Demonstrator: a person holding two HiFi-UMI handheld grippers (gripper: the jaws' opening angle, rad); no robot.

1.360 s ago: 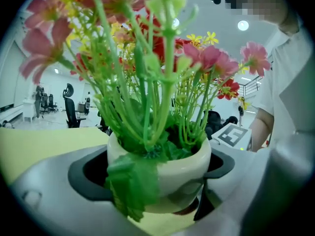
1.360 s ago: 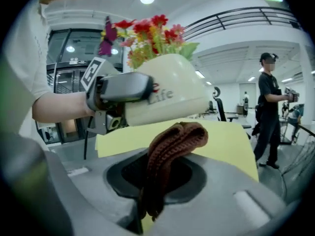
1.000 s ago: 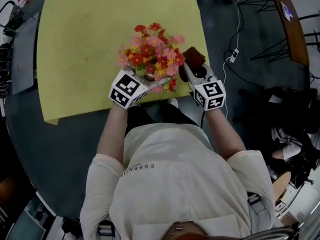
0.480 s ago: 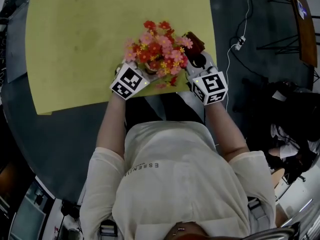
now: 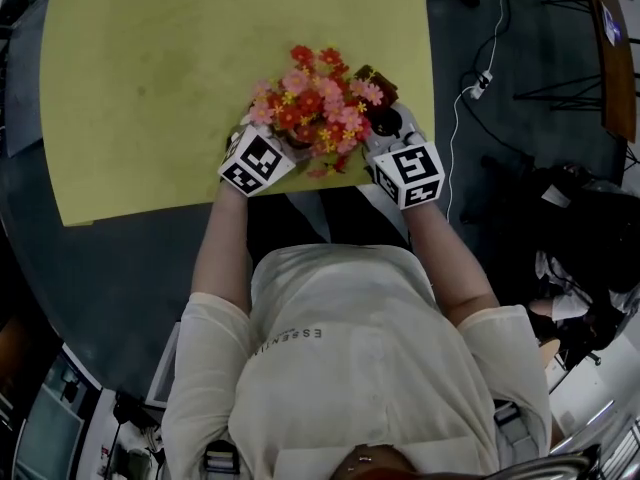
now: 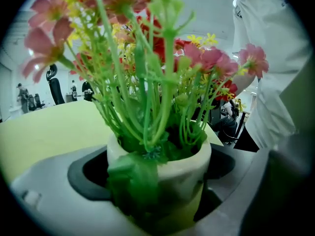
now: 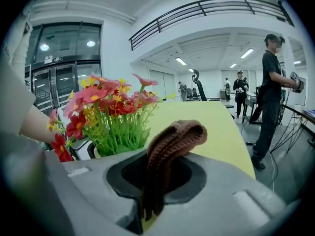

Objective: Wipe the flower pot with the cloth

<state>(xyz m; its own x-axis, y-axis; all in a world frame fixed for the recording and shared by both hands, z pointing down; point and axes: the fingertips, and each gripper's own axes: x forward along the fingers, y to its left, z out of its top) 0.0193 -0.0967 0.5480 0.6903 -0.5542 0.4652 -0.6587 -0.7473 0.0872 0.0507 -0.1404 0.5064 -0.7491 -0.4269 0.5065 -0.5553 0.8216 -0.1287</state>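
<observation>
A small cream flower pot (image 6: 182, 173) full of green stems and red, pink and yellow flowers (image 5: 318, 103) sits at the near edge of the yellow-green table (image 5: 150, 78). My left gripper (image 5: 278, 148) is shut on the pot, its jaws pressed to both sides of it. A brown knitted cloth (image 7: 170, 151) hangs folded from my right gripper (image 5: 385, 123), which is shut on it just right of the flowers (image 7: 106, 109). In the head view the blooms hide the pot, and the cloth (image 5: 372, 78) peeks out beside them.
The table's near edge (image 5: 300, 193) runs just under both grippers, with the person's body behind it. Dark floor with cables (image 5: 480, 68) lies to the right. People (image 7: 268, 97) stand beyond the table's far end in the right gripper view.
The right gripper with the cloth has drawn closer to the flowers. The left gripper keeps its hold on the pot, shifted only slightly.
</observation>
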